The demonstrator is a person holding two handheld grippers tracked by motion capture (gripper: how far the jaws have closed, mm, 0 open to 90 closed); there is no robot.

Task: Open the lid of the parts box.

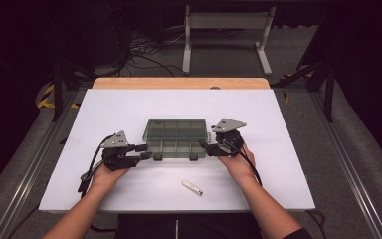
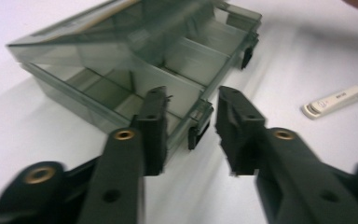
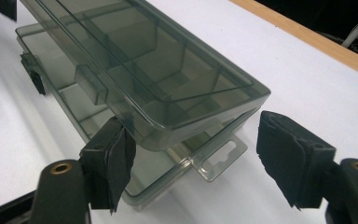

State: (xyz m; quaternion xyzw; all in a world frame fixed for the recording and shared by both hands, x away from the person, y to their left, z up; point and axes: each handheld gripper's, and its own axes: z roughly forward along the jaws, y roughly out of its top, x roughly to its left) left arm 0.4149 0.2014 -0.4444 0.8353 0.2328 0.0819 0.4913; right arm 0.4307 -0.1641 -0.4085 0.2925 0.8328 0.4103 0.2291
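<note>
both grippers, left gripper [image 2: 191,116] and right gripper [image 3: 196,154], gape beside the compartment box [image 1: 177,135]; its half-raised lid [image 3: 135,60] may drop unsupported.

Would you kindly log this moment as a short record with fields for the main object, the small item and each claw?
Main object: smoky translucent plastic compartment box on the white table, lid slightly raised
Small item: white stick-shaped device, lying apart in front of the box
Left claw: open, jaws either side of the box's near-left latch, not pressing it
Right claw: open, at the box's right end; one pad against the raised lid's edge, the other clear
</note>
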